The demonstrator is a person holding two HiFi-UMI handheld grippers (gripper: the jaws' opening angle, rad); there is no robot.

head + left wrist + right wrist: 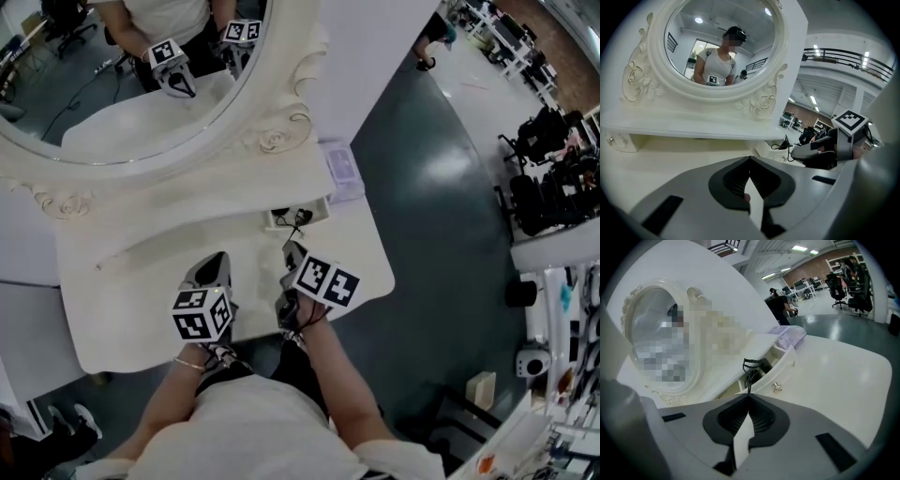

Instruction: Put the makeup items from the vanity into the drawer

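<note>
A black eyelash curler (751, 367) stands over the small open drawer (786, 365) at the vanity's back right. Its lower end runs into the tips of my right gripper (749, 395), which is shut on it. From the head view, the curler (296, 218) lies across the drawer (274, 223), just beyond the right gripper (292, 247). My left gripper (220, 256) hovers over the white vanity top (131, 281), to the left of the right one. Its jaws (750, 159) meet with nothing between them. In the left gripper view the right gripper (793, 152) reaches toward the drawer (766, 150).
An ornate oval mirror (122, 84) rises behind the vanity top. A lavender box (342, 172) sits on the shelf behind the drawer. The drawer front carries a small metal knob (777, 387). Grey floor lies right of the vanity's edge.
</note>
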